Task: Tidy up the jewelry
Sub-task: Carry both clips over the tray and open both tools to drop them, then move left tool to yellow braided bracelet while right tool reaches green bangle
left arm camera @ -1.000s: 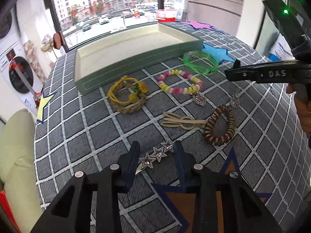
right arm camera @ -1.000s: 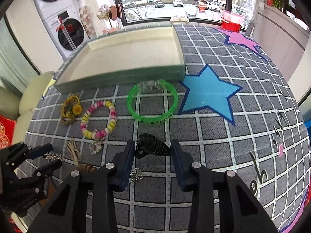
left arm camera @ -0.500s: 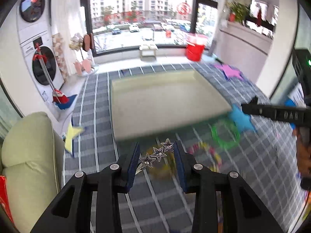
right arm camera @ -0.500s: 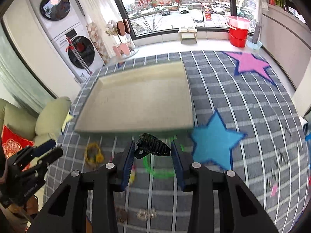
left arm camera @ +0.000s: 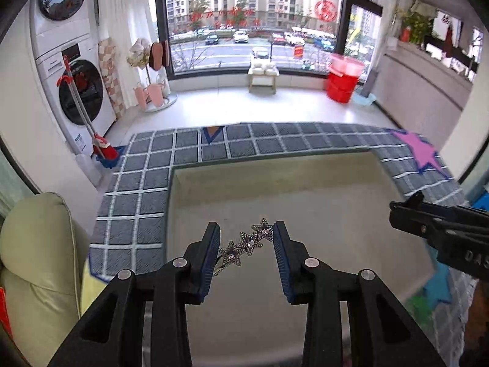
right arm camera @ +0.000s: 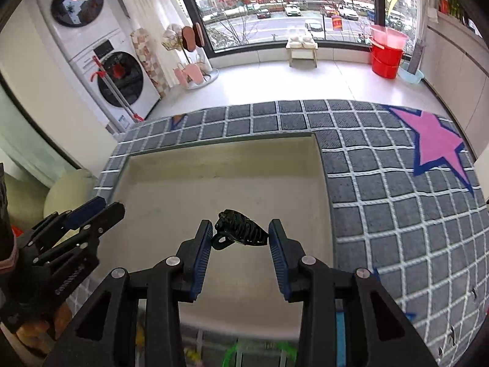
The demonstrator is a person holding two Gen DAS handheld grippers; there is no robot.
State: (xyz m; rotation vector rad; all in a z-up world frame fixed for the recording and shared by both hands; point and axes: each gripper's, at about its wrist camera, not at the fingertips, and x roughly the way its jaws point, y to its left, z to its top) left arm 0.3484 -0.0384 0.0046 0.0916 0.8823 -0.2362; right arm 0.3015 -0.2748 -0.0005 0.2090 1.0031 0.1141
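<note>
Now the left gripper (left arm camera: 247, 238) pinches a hair clip of 3 rhinestone stars (left arm camera: 246, 242) between its 2 fingers, above the cream floor of the tray (left arm camera: 305, 195). Likewise, the right gripper (right arm camera: 240, 236) clamps a black claw clip (right arm camera: 240, 232) over the same tray, which sits on the grey checked cloth (right arm camera: 397, 214).

Both grippers rise from the grey grid-patterned tablecloth (right arm camera: 397, 214) and now hang over the shallow cream-lined tray (left arm camera: 275, 189): the left gripper (left arm camera: 247, 252) carries the silver star-studded hair clip (left arm camera: 246, 241), the right gripper (right arm camera: 240, 244) the black claw hair clip (right arm camera: 238, 229), lifted away from the bracelets left near the table's front edge
</note>
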